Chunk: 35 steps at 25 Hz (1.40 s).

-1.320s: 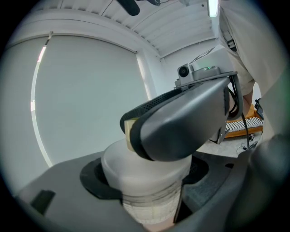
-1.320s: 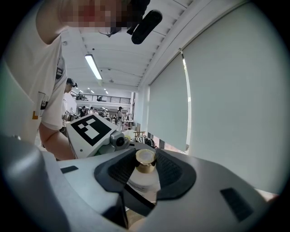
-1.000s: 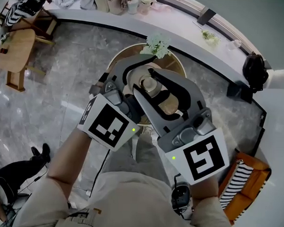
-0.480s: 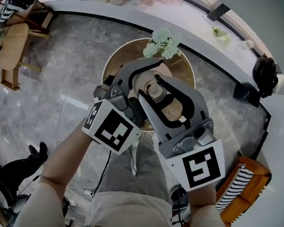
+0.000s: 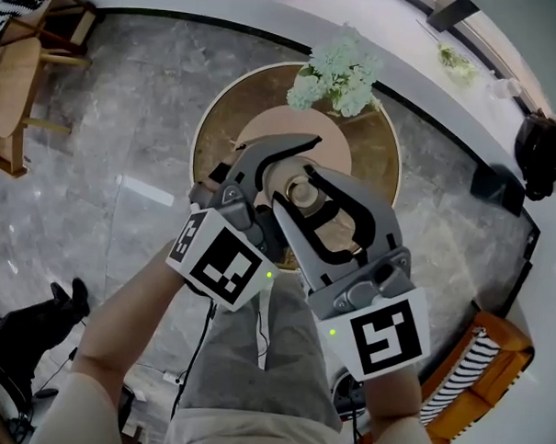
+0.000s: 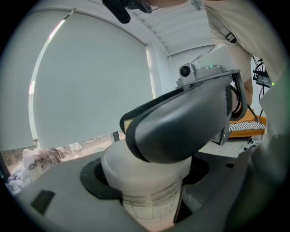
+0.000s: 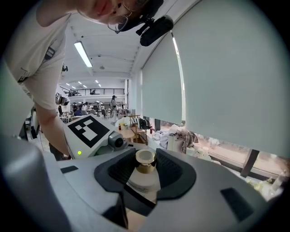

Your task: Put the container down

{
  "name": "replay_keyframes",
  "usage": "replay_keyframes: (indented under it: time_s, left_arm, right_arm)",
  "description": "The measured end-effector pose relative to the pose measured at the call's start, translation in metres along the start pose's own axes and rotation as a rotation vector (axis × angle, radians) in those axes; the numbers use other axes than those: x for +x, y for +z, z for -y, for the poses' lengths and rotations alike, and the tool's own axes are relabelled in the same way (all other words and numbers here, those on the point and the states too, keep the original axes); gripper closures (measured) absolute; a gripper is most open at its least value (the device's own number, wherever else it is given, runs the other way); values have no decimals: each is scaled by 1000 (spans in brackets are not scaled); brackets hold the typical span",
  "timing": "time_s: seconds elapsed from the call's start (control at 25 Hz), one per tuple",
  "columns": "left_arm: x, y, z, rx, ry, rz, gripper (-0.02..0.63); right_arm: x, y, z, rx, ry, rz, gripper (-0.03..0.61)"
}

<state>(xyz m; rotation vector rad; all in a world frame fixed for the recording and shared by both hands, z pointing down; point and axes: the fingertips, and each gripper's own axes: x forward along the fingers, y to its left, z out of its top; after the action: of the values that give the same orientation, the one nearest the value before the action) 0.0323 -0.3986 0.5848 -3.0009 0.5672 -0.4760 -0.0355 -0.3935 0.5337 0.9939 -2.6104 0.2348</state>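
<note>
Holding the white container (image 7: 144, 176) right between their fingers, the left gripper (image 5: 278, 175) and the right gripper (image 5: 302, 195) both squeeze it tight.

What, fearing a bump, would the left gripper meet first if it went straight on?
The container clamped in its jaws; just beyond, the right gripper crosses that line, though depth is unclear.
</note>
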Motion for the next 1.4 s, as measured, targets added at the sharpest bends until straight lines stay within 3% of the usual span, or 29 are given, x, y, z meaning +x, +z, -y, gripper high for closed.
replay_keyframes:
  time_s: [0.24,0.68,1.4]
  left_arm:
    - [23,-60,4,-36,-26,1,273]
    - [67,-143,14,-31,-67,40,273]
    - [120,-264,32,-72,-148,-80,273]
  right_arm:
    - [27,-58,9,32,-11,-32,437]
    - [58,-147,29,28,-57,-77,437]
    - [99,-261,56,101,-75,-120,439]
